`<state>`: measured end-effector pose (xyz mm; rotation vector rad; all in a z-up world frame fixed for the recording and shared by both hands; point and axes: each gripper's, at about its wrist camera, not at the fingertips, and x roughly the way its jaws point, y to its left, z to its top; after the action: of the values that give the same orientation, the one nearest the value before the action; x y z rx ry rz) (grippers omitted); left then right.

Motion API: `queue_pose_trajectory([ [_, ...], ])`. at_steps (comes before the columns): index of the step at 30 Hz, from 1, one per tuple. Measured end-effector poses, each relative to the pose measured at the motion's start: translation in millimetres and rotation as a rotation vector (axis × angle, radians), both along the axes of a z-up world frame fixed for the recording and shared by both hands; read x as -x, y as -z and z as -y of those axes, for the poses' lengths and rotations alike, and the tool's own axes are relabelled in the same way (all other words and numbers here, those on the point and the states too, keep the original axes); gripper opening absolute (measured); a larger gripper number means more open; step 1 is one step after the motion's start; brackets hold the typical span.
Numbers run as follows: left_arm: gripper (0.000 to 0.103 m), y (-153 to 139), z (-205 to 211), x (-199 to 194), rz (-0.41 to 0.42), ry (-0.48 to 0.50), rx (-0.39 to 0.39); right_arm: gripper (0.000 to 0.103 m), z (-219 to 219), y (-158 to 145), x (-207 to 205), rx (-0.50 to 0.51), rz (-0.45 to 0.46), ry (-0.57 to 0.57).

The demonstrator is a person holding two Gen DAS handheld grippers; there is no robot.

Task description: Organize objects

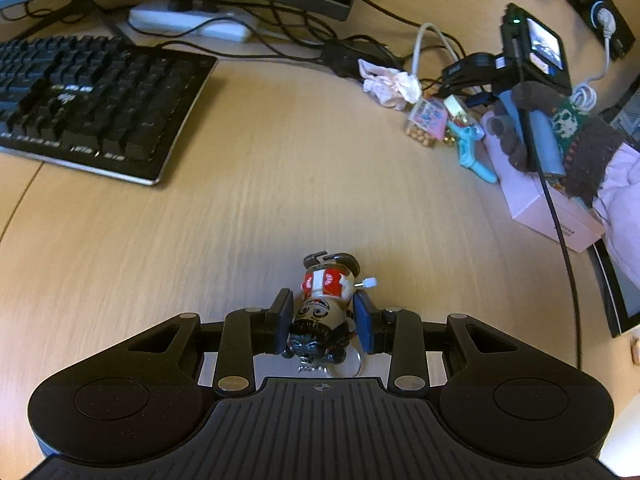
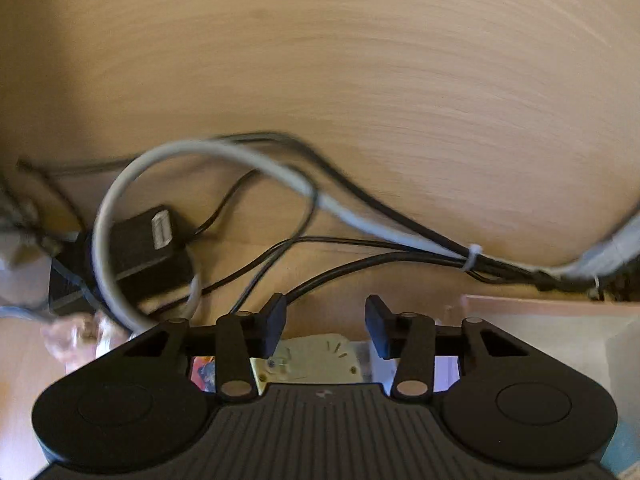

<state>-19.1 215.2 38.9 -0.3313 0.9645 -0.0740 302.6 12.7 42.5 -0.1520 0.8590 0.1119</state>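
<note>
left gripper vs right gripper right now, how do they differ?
The left gripper is shut on a wind-up toy figure; the right gripper holds nothing between its pads. The left hangs over bare wooden desk; the right hangs over a tangle of cables and a pale yellow item. Both are black with dark blue pads.

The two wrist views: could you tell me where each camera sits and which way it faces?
Left wrist: sits on the left gripper, angled down over the desk towards the keyboard; its fingers clamp a wind-up toy figure, and a gloved hand holds the right gripper at right.
Right wrist: sits on the right gripper, angled down at cables and a black adapter; its fingers stand apart.
Shared: the desk.
</note>
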Motion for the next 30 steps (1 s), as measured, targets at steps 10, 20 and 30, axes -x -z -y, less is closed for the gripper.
queue_pose_trajectory([
  [10,0.037,3,9,-18,0.017,0.089,0.046,0.046,13,-3,84,-0.059,-0.151,-0.144],
  [20,0.037,3,2,-12,0.016,0.086,0.044,0.080,-52,-31,86,-0.141,0.021,-0.251],
  [30,0.037,2,4,-9,0.018,0.083,0.058,0.022,-47,-11,92,-0.128,-0.106,-0.259],
])
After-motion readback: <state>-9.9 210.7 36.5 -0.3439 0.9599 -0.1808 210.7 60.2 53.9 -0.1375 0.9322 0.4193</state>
